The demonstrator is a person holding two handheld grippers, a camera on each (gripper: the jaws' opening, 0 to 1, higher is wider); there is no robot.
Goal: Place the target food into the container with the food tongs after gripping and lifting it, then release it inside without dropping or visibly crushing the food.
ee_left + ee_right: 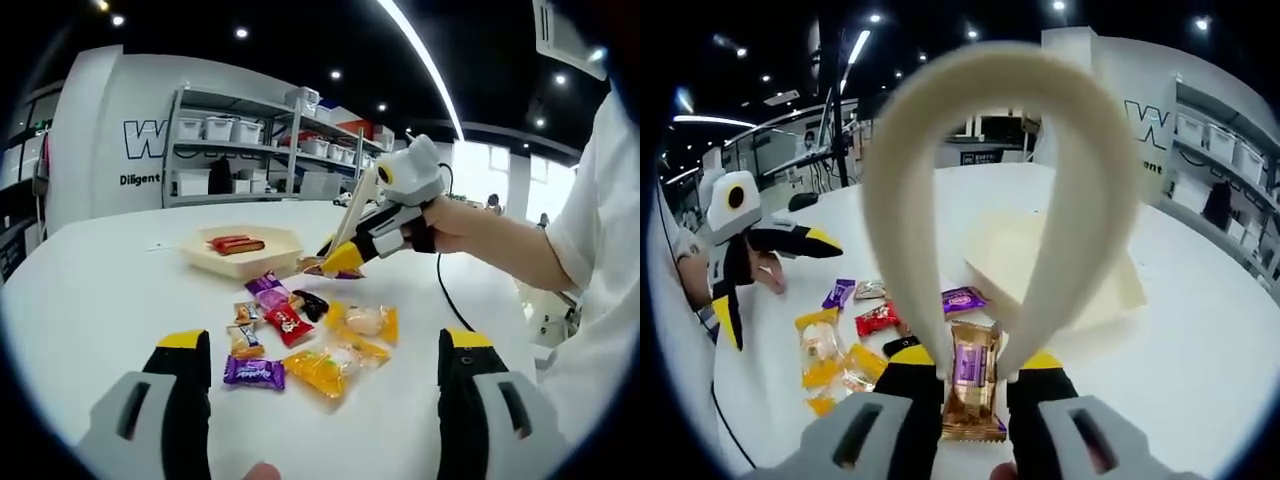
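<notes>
Gold-wrapped candy (971,385) lies on the table (1200,360), between the tips of the tongs (1000,190) my right gripper (975,385) squeezes. Beyond: tray (1105,285), loose sweets (300,340). My left gripper (325,375) hangs spread, holding nothing.

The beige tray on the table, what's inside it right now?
The beige tray holds one red-wrapped snack, seen in the left gripper view. In the right gripper view the food tongs cover part of its interior.

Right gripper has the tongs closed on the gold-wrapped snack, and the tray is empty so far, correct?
Not quite: the tray already holds a red-wrapped snack, as the left gripper view shows. The tongs in the right gripper do pinch the gold-wrapped snack.
</notes>
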